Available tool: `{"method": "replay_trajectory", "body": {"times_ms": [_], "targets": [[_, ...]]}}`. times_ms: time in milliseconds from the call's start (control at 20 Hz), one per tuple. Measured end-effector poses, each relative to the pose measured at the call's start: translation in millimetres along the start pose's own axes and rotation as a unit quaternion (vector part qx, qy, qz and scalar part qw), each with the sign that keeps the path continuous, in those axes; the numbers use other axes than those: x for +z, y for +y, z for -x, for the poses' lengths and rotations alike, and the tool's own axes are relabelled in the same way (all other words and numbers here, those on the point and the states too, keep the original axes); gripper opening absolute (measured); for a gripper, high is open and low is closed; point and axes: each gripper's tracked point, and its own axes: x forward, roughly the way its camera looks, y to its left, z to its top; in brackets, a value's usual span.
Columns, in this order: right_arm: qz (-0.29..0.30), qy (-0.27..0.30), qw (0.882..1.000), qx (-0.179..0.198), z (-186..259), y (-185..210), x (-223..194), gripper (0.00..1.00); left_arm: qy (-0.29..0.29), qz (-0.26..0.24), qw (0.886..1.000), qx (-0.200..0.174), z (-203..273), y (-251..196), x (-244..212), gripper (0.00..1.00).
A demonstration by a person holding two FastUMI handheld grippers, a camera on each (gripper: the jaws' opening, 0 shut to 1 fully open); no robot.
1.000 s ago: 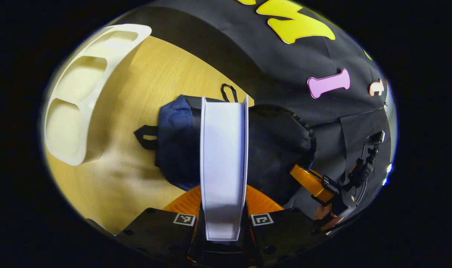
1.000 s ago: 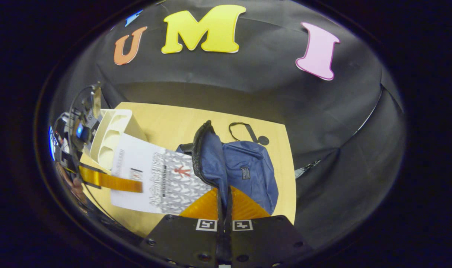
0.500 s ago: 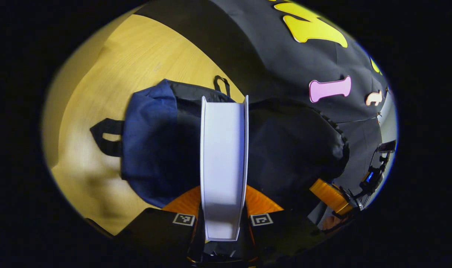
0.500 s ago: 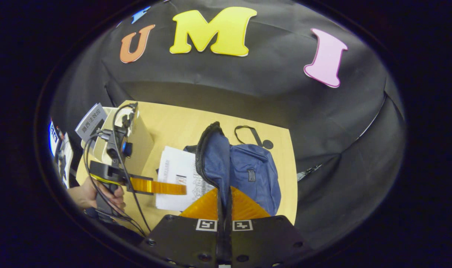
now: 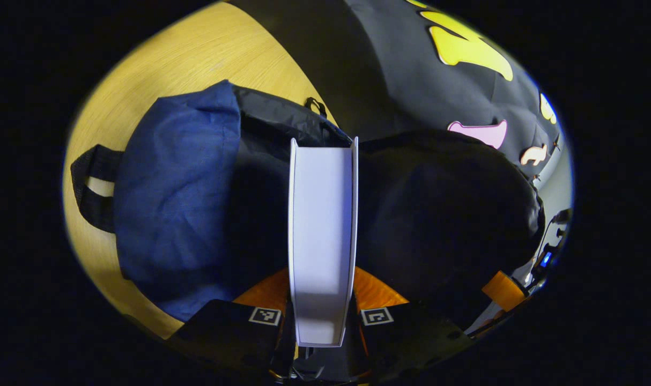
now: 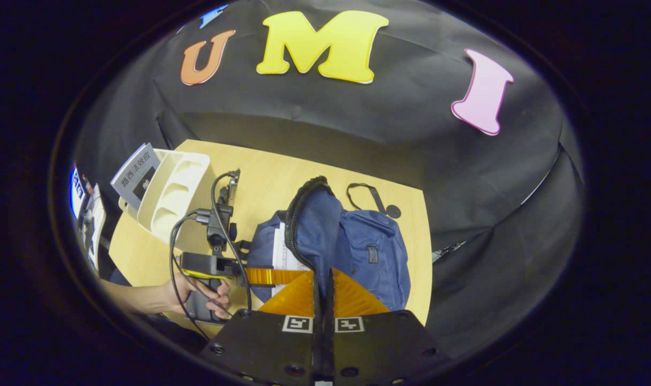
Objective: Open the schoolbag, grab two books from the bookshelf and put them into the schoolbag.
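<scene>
The left tongs (image 5: 322, 300) are clamped on a white book (image 5: 321, 236), its front end inside the open blue schoolbag (image 6: 357, 252) on the tabletop (image 6: 261, 177). The right tongs (image 6: 323, 289) pinch the bag's zippered flap (image 6: 304, 214), holding it up.

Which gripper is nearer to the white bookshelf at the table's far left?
Left. The left gripper, holding the book, is between the bookshelf and the schoolbag; the right gripper holds the bag's flap, farther away.

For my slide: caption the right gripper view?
Right gripper lifts the schoolbag flap while left gripper slides a book in.
</scene>
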Motion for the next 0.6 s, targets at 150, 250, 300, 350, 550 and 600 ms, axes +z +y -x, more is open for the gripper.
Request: {"method": "replay_trajectory", "body": {"times_ms": [150, 250, 300, 350, 550, 600], "targets": [[-0.005, 0.004, 1.000, 0.002, -3, 1, -1, 0.00, 0.013, -0.005, 0.999, 0.030, 0, 11, -1, 0.44], [-0.006, 0.003, 1.000, 0.004, -4, 3, -1, 0.00, 0.023, -0.028, 0.994, 0.099, 4, 39, 0, 0.50], [-0.005, 0.003, 1.000, 0.004, -4, 3, -1, 0.00, 0.027, -0.041, 0.989, 0.141, 8, 52, 4, 0.63], [-0.005, 0.003, 1.000, 0.005, -5, 4, -2, 0.00, 0.029, -0.054, 0.985, 0.164, 13, 58, 4, 0.77], [-0.011, 0.004, 1.000, 0.004, -6, 2, -4, 0.00, 0.027, -0.124, 0.952, 0.279, 38, 65, 11, 0.87], [-0.013, 0.005, 1.000, 0.004, -6, 2, -4, 0.00, 0.022, -0.146, 0.941, 0.304, 49, 63, 17, 0.89]]}}
